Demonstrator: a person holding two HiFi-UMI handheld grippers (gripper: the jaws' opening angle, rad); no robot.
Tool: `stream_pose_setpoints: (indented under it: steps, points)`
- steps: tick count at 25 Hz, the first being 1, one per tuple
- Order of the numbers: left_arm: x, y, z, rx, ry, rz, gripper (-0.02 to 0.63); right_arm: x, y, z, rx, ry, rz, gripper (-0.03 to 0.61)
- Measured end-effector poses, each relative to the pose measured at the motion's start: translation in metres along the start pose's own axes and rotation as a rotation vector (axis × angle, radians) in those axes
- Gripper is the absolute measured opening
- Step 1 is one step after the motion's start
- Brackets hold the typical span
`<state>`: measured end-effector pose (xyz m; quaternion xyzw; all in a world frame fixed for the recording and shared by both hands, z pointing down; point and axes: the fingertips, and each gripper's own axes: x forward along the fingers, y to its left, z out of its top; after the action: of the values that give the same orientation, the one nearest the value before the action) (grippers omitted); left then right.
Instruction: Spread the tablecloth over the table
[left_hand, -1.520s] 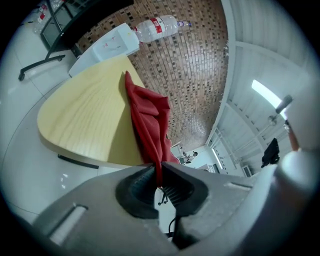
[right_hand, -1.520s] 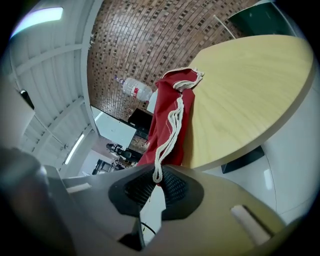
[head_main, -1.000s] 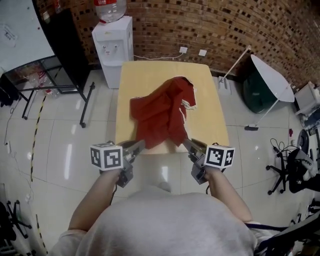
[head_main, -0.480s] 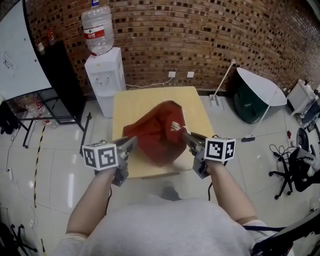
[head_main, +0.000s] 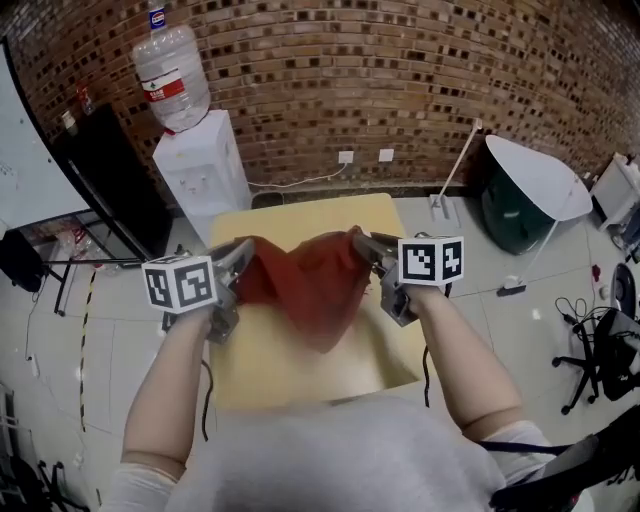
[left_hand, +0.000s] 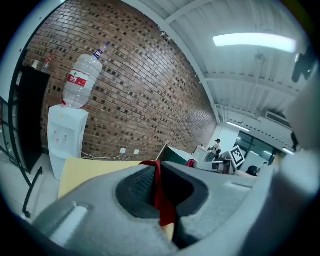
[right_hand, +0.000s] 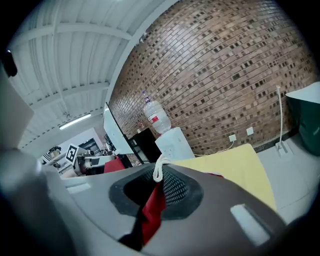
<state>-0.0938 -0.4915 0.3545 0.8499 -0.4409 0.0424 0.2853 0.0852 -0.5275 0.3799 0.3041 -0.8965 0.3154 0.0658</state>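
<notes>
Risen, the red fabric tablecloth sagged above the pale yellow table (mid-air). Left gripper and right gripper each clamped its edge.

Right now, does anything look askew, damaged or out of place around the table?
Nothing looks damaged or spilled. The red tablecloth hangs bunched in a sagging fold between the left gripper and the right gripper, each with its jaws shut on an edge, over the table. It is not yet spread, which fits the task.
</notes>
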Motion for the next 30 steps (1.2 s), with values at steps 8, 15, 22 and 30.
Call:
stream_pose_setpoints:
  steps: [8, 15, 22, 30]
  points:
    - [0.072, 0.048, 0.081, 0.014, -0.052, 0.097, 0.008, 0.046, -0.076, 0.103, -0.073, -0.041, -0.009, 0.02]
    - [0.114, 0.101, 0.135, 0.039, -0.059, 0.188, 0.008, 0.08, -0.129, 0.178, -0.091, -0.132, -0.072, 0.02]
    - [0.132, 0.151, 0.188, 0.064, -0.109, 0.223, 0.008, 0.101, -0.175, 0.221, -0.083, -0.182, -0.182, 0.02]
    - [0.133, 0.21, 0.159, 0.043, -0.066, 0.299, 0.008, 0.108, -0.229, 0.195, 0.016, -0.169, -0.265, 0.02]
